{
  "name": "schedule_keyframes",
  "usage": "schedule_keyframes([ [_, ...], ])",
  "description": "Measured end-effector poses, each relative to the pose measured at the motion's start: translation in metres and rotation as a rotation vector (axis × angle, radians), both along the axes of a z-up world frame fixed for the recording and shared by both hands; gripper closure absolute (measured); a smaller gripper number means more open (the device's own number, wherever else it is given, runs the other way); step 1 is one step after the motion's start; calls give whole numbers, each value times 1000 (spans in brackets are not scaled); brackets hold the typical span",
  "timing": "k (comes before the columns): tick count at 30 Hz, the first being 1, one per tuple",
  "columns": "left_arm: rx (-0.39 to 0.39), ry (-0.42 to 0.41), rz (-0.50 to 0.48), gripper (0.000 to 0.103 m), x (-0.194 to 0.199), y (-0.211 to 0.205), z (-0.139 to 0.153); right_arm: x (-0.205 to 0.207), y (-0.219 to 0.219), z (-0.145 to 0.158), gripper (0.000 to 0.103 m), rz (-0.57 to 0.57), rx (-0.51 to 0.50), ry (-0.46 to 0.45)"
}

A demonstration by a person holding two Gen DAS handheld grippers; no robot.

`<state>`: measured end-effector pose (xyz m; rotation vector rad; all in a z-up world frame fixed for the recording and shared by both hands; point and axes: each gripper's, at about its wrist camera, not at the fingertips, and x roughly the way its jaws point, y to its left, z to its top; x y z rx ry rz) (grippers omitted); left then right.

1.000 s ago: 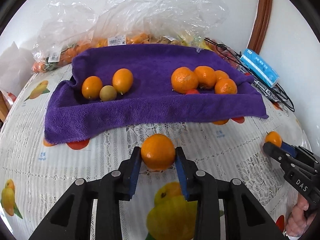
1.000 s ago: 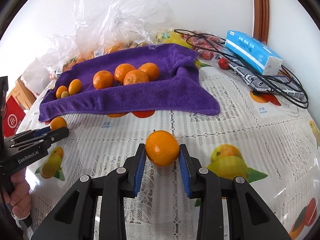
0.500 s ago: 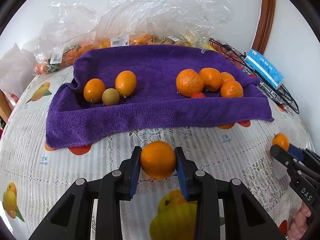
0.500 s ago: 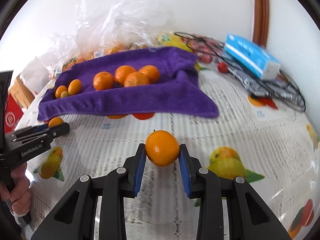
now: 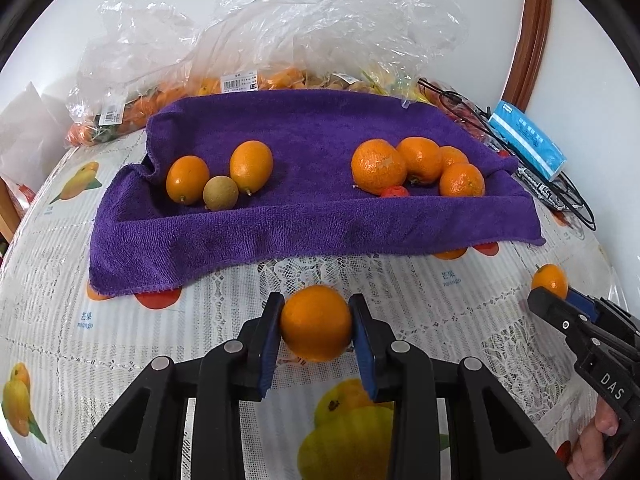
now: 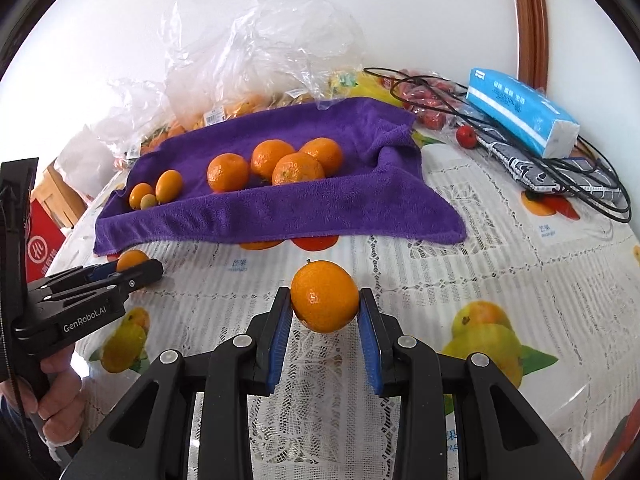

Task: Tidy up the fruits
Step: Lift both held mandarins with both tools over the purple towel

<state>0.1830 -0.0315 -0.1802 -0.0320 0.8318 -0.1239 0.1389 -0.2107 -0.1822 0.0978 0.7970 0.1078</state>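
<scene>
Orange fills the left wrist view's foreground: the left gripper (image 5: 316,330) is clenched on a small orange fruit (image 5: 315,322), blue pads pressing its two sides, above the lace tablecloth (image 5: 120,344). That fruit looks nearly round, so its long axis is hard to call and its stem end is not visible. Beyond it lies a purple towel (image 5: 312,220) with two oval kumquats (image 5: 251,166) standing roughly on end, tips down toward the camera, a dull greenish-brown fruit (image 5: 220,193) between them. To the right sits a cluster of mandarins (image 5: 378,166), with a small red fruit (image 5: 394,191) half hidden by the towel's raised front fold. At the right edge the right gripper (image 5: 550,294) comes in from the side, grasping a second orange fruit (image 5: 549,280), partly covered by its finger; its body is cut off by the frame.

From the right wrist view, that second orange fruit (image 6: 325,296) is pinched between the right gripper (image 6: 325,316) pads, its small stem pointing up and away toward the towel (image 6: 320,208). The left gripper (image 6: 136,270) appears at left, its fruit (image 6: 131,259) mostly hidden behind the fingers. Crumpled plastic bags (image 6: 256,52) behind blur whatever they hold.
</scene>
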Motion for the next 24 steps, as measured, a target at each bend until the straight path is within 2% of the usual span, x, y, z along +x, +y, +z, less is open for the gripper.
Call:
schedule_keyframes([
  [4,13,1,10,71,0,-2,0,-2,9,1,70,31,-34,-9],
  [9,11,-1,17,72,-1,-3,1,1,7,-2,70,9,-34,11],
  [14,-41,2,-3,72,-3,0,2,2,10,-4,70,2,-62,24],
  [18,-48,-22,-11,72,-7,0,7,-1,9,-1,70,13,-45,0],
  [24,-35,-68,-9,72,-13,3,20,-5,2,7,70,-28,-13,-17],
])
